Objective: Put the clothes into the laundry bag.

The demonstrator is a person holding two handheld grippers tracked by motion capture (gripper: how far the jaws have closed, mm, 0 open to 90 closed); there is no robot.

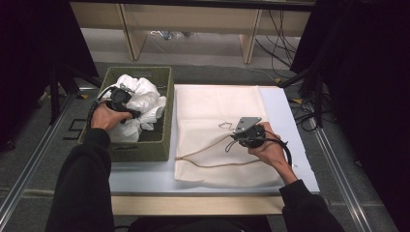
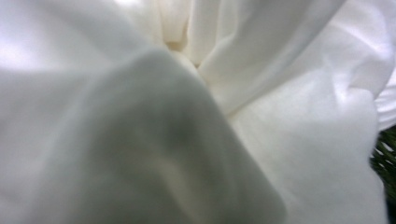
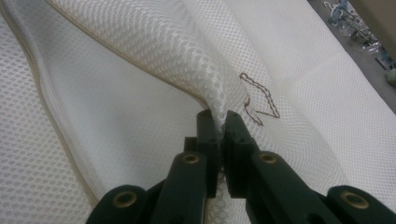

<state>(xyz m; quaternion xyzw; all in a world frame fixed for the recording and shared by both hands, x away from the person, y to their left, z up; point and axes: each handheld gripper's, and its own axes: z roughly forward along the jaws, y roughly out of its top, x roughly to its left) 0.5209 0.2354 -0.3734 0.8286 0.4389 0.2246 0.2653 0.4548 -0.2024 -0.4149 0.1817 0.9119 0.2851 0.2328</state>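
Note:
A green woven basket [image 1: 163, 141] at the left holds a bunched white cloth [image 1: 145, 94]. My left gripper [image 1: 133, 112] is sunk into that cloth and looks shut on a fold of it. In the left gripper view the white cloth [image 2: 289, 140] lies right against the lens and hides the jaws. A cream mesh bag [image 1: 217, 104] lies flat on the white table [image 1: 297, 145]. My right gripper [image 1: 234, 138] is shut on a raised fold of the mesh bag [image 3: 140, 51], with the right gripper [image 3: 219, 120] pinching it beside a thin dark chain [image 3: 259, 100].
The bag's tan edge cord [image 1: 212, 163] loops toward the table's front. A wooden shelf frame [image 1: 133, 34] stands beyond the table. Cables [image 1: 309, 113] hang off the right side, and metal rails [image 1: 29, 164] run along both sides.

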